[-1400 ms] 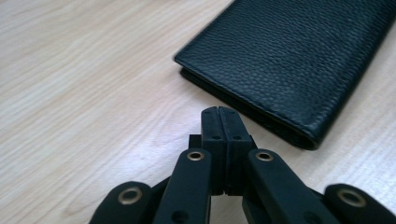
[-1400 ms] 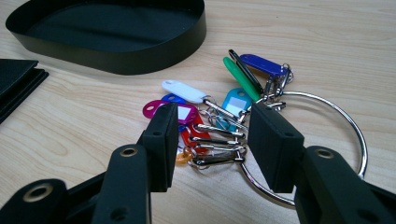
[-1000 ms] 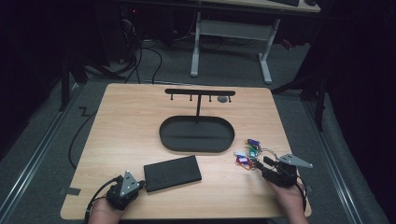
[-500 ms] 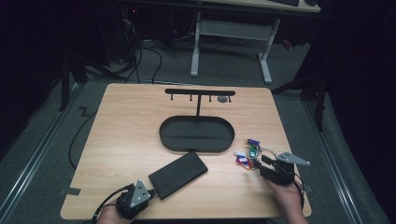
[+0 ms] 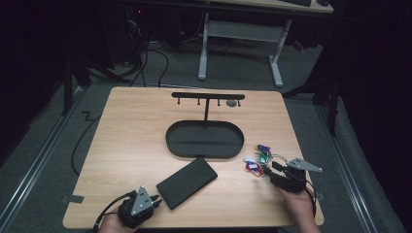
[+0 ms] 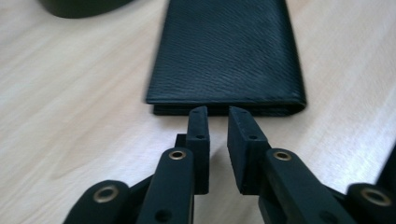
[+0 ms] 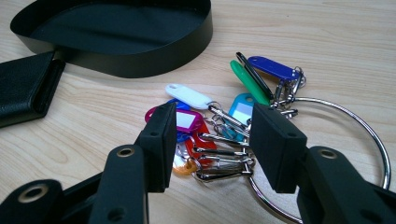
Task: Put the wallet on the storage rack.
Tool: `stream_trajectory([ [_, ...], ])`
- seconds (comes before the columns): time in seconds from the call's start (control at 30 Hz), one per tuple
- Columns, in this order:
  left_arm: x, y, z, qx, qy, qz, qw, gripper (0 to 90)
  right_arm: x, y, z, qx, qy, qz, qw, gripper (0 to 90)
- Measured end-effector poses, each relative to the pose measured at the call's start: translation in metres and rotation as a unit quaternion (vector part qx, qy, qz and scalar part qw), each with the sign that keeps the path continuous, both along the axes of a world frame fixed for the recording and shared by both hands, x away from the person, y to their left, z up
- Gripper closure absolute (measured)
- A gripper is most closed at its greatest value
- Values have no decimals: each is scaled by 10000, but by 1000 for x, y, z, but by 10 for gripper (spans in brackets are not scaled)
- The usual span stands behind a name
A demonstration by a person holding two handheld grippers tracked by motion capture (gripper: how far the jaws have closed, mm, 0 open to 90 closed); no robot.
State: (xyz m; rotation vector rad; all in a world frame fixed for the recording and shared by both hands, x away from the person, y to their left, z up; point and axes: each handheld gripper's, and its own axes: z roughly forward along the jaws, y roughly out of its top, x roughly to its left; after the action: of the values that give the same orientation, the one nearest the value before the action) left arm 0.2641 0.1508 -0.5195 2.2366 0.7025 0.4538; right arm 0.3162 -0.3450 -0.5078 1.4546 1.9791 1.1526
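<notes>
A black wallet [image 5: 187, 182] lies diagonally on the wooden table, its far end close to the oval tray. My left gripper [image 5: 154, 200] sits at the wallet's near end by the front edge. In the left gripper view its jaws [image 6: 218, 116] have just been opening; they stand a little apart with nothing between them, just short of the wallet [image 6: 229, 51]. My right gripper [image 5: 268, 170] is open at a bunch of coloured key tags [image 5: 257, 159]. In the right gripper view the tags [image 7: 189, 96] and clips lie between and beyond the open jaws [image 7: 212, 135], untouched by the pads.
A black oval tray [image 5: 204, 152] sits mid-table with a black hook stand [image 5: 208, 96] rising behind it. The tray's wall [image 7: 140, 60] is just beyond the keys. A large metal ring [image 7: 373, 135] holds the tags. The table's front edge is right under both hands.
The wallet has swung from lying across to a diagonal, far end toward the tray. My left gripper has shifted right along the front edge. The right gripper has stayed put.
</notes>
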Motion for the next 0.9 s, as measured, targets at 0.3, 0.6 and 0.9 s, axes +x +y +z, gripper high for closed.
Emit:
stream_trajectory([
  [0.3, 7, 0, 8, -232, -186, 79, 9995, 594, -4, -5, -2, 25, 77, -58, 10000, 498],
  [0.6, 13, -18, 12, -377, -290, -320, 9984, 587, -23, -22, -2, 67, 69, -354, 9993, 478],
  [0.9, 19, -49, 7, -254, -228, -689, 9970, 532, -37, -33, -6, -42, 145, -541, 9984, 457],
])
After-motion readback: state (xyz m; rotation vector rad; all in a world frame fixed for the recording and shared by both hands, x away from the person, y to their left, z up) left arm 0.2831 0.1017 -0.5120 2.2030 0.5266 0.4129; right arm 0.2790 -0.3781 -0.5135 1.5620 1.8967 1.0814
